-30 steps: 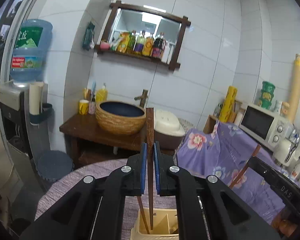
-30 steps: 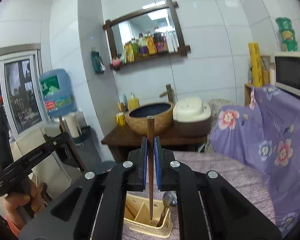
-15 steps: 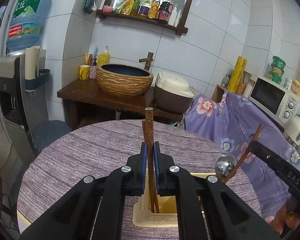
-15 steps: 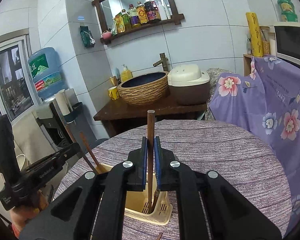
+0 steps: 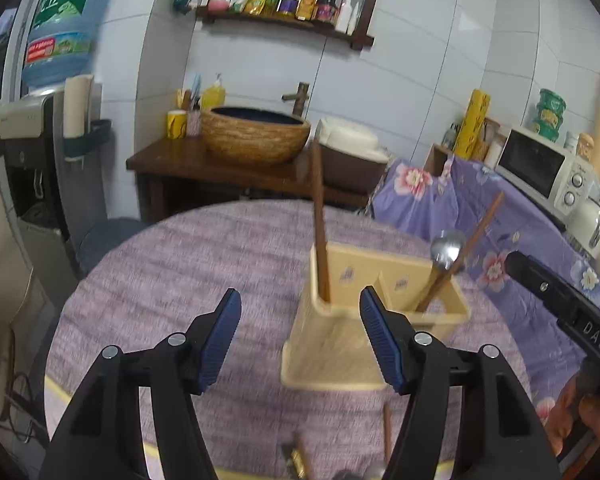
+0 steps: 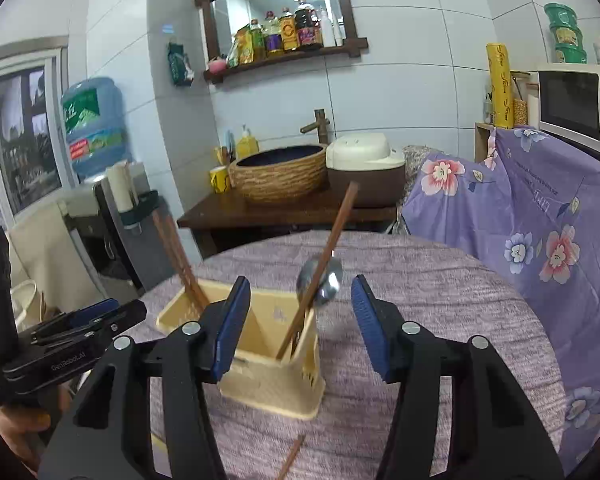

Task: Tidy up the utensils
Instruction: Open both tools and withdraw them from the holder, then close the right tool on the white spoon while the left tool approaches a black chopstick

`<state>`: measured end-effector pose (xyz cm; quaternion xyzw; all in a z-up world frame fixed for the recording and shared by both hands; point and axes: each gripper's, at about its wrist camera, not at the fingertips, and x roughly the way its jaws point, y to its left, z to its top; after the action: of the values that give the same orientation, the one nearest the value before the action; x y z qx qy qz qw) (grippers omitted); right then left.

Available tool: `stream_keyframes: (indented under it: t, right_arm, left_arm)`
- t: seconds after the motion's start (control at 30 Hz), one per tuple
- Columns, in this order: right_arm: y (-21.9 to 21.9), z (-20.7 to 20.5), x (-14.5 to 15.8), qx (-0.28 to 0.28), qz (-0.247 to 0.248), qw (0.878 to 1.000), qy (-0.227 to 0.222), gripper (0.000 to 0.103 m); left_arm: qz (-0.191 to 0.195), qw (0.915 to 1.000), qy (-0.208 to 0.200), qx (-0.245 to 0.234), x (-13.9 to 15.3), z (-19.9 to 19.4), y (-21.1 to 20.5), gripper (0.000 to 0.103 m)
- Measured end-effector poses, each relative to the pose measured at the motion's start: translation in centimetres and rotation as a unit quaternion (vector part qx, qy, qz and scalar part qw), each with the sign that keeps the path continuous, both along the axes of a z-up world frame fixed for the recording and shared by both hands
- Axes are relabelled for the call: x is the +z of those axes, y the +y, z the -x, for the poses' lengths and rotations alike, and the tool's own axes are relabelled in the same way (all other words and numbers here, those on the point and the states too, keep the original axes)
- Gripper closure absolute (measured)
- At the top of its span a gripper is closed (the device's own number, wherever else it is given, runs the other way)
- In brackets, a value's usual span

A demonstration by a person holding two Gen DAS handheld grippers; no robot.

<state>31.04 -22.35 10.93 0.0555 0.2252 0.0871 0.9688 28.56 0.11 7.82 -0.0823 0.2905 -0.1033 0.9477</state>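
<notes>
a: your left tongs (image 5: 300, 340) are opening with nothing between the pads; the chopstick (image 5: 320, 232) stands in the left compartment of the caddy (image 5: 332, 344). back out straight so you don't clip it

b: right tongs (image 6: 300, 328) are opening too, empty; their chopstick (image 6: 320, 272) leans by the spoon (image 6: 328, 280). utensils on the worktop (image 5: 180, 264) are cut off at the frame's edge

Cream plastic utensil caddy (image 5: 332, 344) standing upright on the purple tablecloth, split into compartments. Dark brown chopsticks (image 5: 320, 232) poking nearly straight up from the left compartment; another chopstick (image 6: 320, 268) leaning with a steel spoon (image 6: 328, 280) in the right one. Loose chopstick (image 5: 387, 428) flat on the cloth just in front.
</notes>
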Motion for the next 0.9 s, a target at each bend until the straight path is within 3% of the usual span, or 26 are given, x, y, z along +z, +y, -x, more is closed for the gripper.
stream_keyframes:
  t: [0.07, 0.13, 0.27, 0.37, 0.57, 0.9]
  right_arm:
    - [0.3, 1.4, -1.2, 0.000, 0.019, 1.000, 0.010, 0.034]
    - [0.7, 2.9, -2.8, 0.003, 0.039, 0.999, 0.027, 0.033]
    - [1.8, 5.6, -6.6, 0.018, 0.067, 0.995, 0.072, 0.034]
    - [2.9, 7.2, -9.3, 0.033, 0.068, 0.992, 0.104, 0.034]
    - [3.1, 9.8, -13.5, 0.025, 0.058, 0.988, 0.143, 0.034]
    - [1.9, 10.8, -15.3, 0.005, 0.036, 0.985, 0.169, 0.033]
  left_arm:
    - [-0.023, 0.9996, 0.014, 0.000, -1.4, 1.4, 0.1, 0.041]
    - [-0.051, 0.9982, 0.030, -0.004, -3.1, 2.9, 0.1, 0.041]
    - [-0.070, 0.9961, 0.054, -0.001, -6.1, 5.5, 0.8, 0.042]
    - [-0.064, 0.9955, 0.069, 0.012, -7.8, 7.0, 1.5, 0.047]
    - [-0.047, 0.9921, 0.116, -0.012, -10.7, 8.5, 0.8, 0.057]
    - [-0.067, 0.9865, 0.143, -0.044, -13.1, 10.1, -2.6, 0.060]
